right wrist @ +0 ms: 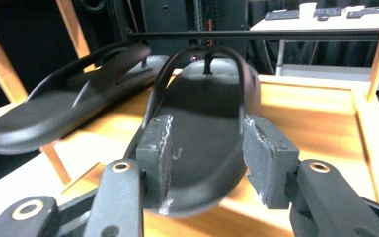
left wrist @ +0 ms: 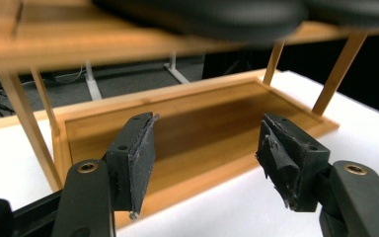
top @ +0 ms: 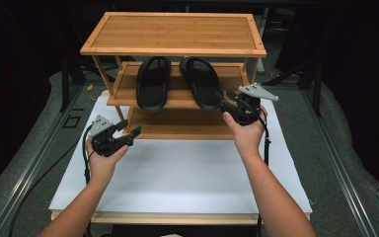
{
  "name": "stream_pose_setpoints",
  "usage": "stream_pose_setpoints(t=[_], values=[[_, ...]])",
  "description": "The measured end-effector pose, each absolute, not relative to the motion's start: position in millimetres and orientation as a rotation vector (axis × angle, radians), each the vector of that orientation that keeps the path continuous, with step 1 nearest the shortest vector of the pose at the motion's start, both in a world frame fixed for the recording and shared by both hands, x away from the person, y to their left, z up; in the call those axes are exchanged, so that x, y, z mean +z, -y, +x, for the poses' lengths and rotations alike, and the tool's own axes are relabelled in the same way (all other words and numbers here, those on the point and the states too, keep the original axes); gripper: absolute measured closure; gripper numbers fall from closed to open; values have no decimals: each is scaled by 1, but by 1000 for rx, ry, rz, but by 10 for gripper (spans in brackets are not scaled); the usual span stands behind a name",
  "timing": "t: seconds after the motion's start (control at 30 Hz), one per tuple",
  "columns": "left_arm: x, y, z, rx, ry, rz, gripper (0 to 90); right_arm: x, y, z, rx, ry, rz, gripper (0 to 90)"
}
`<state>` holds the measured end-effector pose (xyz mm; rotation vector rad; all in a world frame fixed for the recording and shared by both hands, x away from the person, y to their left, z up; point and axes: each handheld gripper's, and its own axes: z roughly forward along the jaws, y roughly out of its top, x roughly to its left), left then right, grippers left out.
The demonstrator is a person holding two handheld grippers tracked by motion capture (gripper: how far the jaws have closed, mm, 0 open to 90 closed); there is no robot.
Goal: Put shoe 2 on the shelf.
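A pair of black sandals lies on the middle shelf (top: 232,74) of a bamboo rack (top: 172,32): the left sandal (top: 153,84) and the right sandal (top: 201,81). My right gripper (top: 226,100) is at the right sandal's heel, held level. In the right gripper view its jaws (right wrist: 205,143) stand open on either side of that heel (right wrist: 202,98), with the other sandal (right wrist: 69,108) farther left. My left gripper (top: 130,128) is open and holds nothing, in front of the bottom shelf (top: 177,123). The left gripper view looks between the jaws (left wrist: 207,148) onto that bare shelf (left wrist: 202,113), with the sandals' soles (left wrist: 202,15) above.
The rack stands at the back of a white board (top: 177,177) on the table. Its top shelf is bare. Slanted wooden legs (left wrist: 338,69) flank the bottom shelf. Grey padded table edges (top: 335,148) and dark surroundings lie around the board.
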<state>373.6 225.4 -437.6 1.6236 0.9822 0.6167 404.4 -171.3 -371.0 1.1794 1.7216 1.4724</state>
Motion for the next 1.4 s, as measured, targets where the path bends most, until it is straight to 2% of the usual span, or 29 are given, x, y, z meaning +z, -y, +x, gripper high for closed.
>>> stream_pose_setpoints(t=[0.53, 0.87, 1.0, 1.4], values=[[-387, -214, 411, 656, -988, 1598, 390, -383, 156, 404, 1433, -1778, 1151, 559], [-387, -202, 436, 628, -1047, 1599, 392, -387, 132, 410, 1497, -1766, 1156, 524], [-388, -200, 443, 587, -1054, 1605, 442, -387, 125, 410, 1524, -1795, 1138, 513], [-387, -189, 450, 589, -1043, 1616, 458, -389, 131, 417, 1523, -1741, 1232, 515]])
